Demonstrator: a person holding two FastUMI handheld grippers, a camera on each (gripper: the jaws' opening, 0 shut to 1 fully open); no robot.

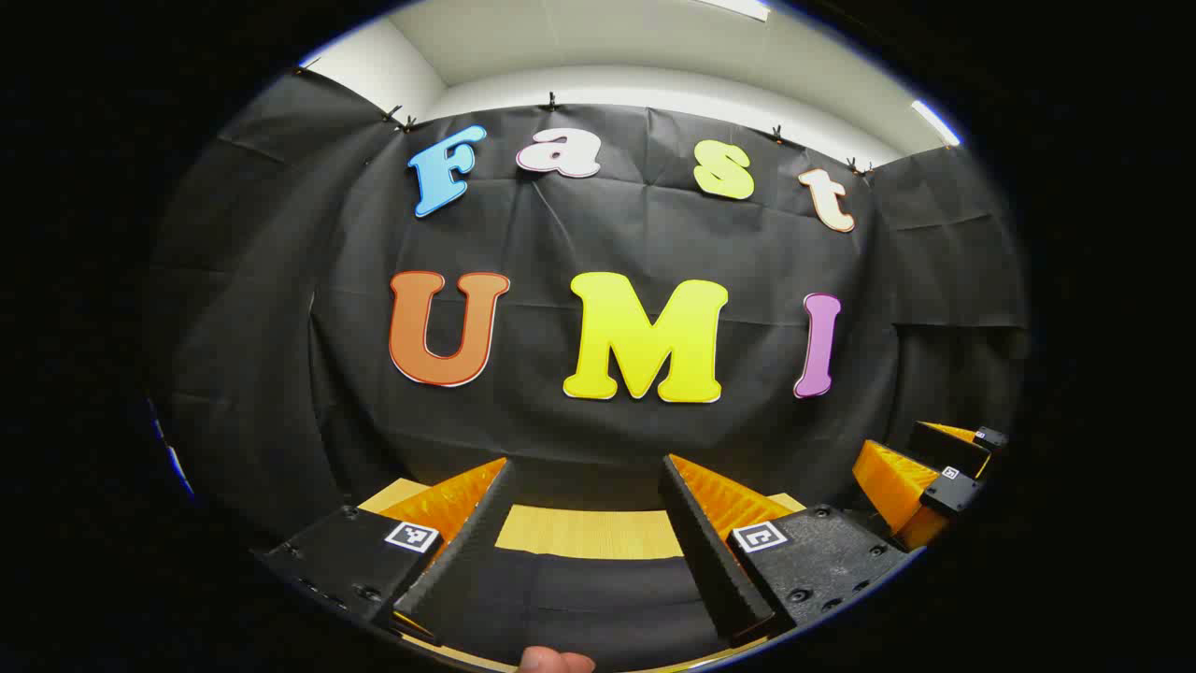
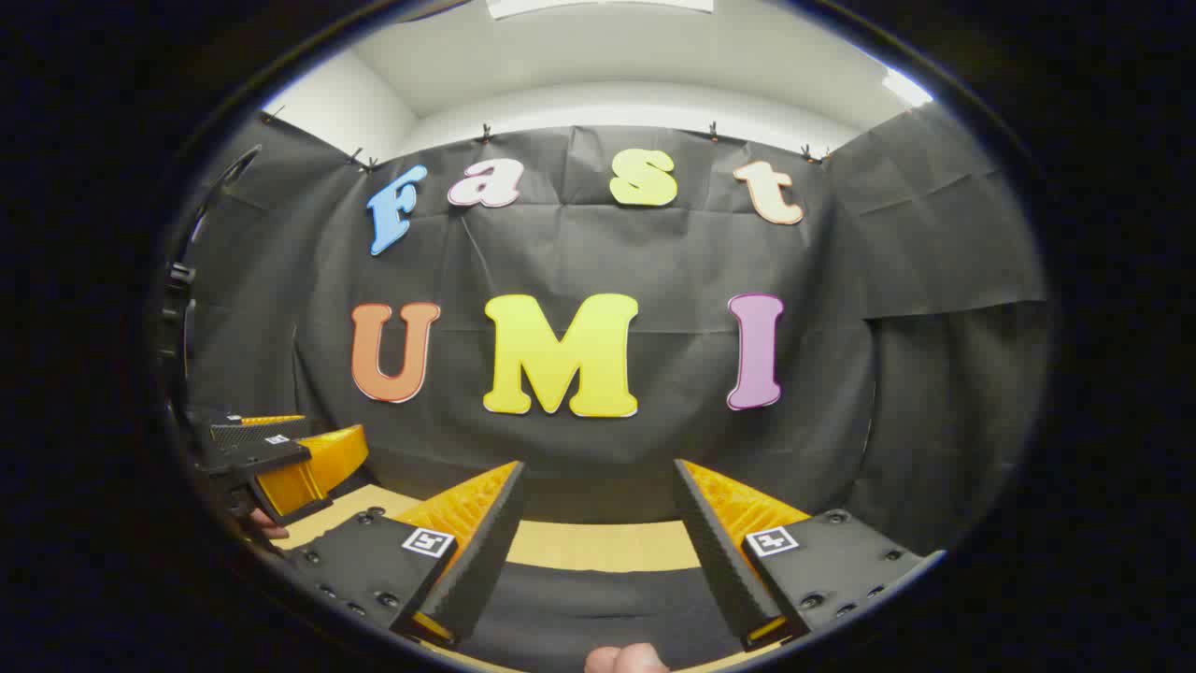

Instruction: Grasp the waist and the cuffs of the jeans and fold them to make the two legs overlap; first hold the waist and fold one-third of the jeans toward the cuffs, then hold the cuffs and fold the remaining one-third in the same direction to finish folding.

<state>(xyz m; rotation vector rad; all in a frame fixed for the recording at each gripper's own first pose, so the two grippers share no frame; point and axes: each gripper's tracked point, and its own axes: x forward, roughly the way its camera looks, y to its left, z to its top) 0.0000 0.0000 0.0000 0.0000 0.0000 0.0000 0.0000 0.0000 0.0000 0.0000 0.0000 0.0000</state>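
Note:
Dark fabric (image 1: 579, 598) lies flat on the wooden table (image 1: 579, 533), low in the left gripper view between my left gripper's fingers; I cannot tell which part of the jeans it is. The same dark fabric (image 2: 598, 608) crosses the table (image 2: 598, 547) in the right gripper view. My left gripper (image 1: 587, 463) is open with nothing between its fingers, held above the fabric and pointing at the booth wall. My right gripper (image 2: 598, 465) is likewise open and holds nothing. Each shows beside the other: right gripper (image 1: 934, 467), left gripper (image 2: 280, 458).
The black booth wall (image 1: 598, 234) stands close behind the table's far edge and wraps both sides. A fingertip (image 1: 556, 662) of the holding hand shows at the bottom of the left gripper view, and fingertips (image 2: 626, 659) in the right gripper view.

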